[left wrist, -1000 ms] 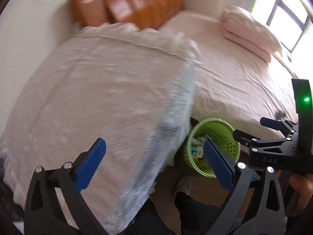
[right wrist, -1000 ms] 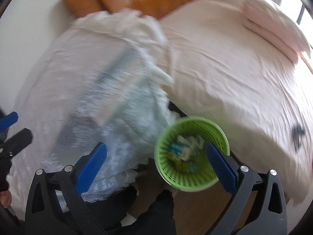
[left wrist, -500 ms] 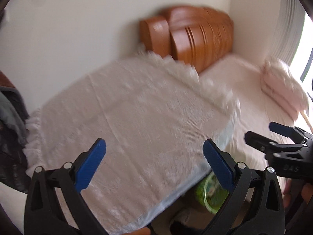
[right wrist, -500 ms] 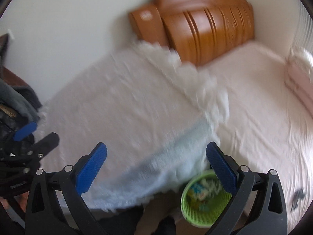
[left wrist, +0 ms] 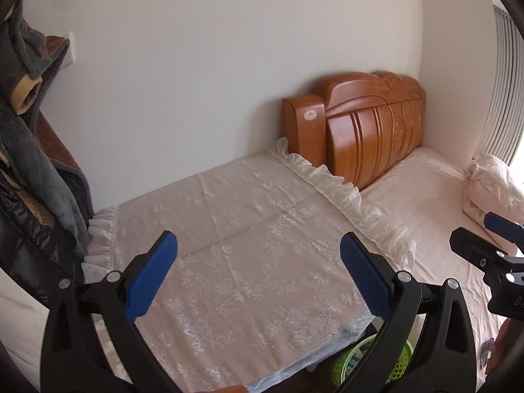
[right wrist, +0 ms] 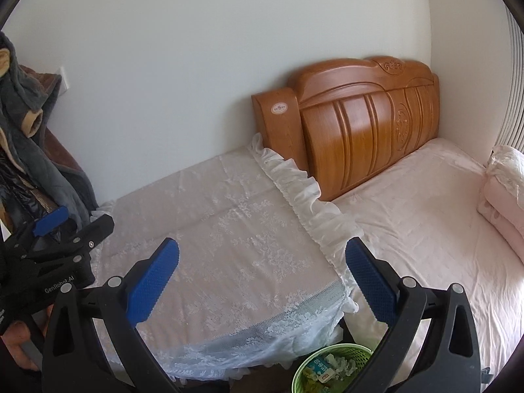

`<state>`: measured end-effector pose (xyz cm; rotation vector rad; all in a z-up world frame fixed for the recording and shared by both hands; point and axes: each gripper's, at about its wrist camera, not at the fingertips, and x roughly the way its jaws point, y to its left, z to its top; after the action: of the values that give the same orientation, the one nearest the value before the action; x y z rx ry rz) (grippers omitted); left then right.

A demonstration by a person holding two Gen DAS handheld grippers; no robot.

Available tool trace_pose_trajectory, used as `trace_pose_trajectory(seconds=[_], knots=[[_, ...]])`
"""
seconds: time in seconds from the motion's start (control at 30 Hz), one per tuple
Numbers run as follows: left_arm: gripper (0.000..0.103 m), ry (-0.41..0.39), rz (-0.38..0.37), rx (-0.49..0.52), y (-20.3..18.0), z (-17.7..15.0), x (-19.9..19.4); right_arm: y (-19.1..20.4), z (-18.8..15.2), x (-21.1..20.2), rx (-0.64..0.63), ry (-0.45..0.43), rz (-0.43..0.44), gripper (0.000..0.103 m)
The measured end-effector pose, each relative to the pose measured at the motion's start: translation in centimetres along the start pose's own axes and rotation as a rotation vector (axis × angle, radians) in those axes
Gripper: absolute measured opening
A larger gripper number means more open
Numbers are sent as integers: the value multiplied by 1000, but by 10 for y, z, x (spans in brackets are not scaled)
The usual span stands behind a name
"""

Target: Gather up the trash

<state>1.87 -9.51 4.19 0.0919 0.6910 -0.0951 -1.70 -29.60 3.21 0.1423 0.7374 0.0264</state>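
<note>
Basket [right wrist: 330,371] on the floor between lace-covered table [right wrist: 229,245] left and bed [right wrist: 425,216] right, headboard [right wrist: 360,121] behind

Bin: green mesh basket [right wrist: 330,370], upright on floor at the lace cloth's edge.
Contents: paper scraps and wrappers [right wrist: 324,365] inside.

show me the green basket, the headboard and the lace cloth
basket [right wrist: 303,368]: right wrist view, left rim
headboard [right wrist: 363,131]: right wrist view, centre panel
lace cloth [left wrist: 255,245]: left wrist view, flat middle
</note>
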Motion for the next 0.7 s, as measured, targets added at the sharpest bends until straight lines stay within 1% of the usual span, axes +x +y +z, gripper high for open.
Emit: trace_pose_trajectory(seconds=[0.13,0.3,0.7], knots=[[95,8,-20,23,-8,-4,1,-1,-5,-1,1,0,-21,101],[95,14,-45,24,-11,-1,3,-4,-9,-3,12,2,-46,101],[95,19,-64,36,-11,0,8,0,-12,3,10,20,-76,101]])
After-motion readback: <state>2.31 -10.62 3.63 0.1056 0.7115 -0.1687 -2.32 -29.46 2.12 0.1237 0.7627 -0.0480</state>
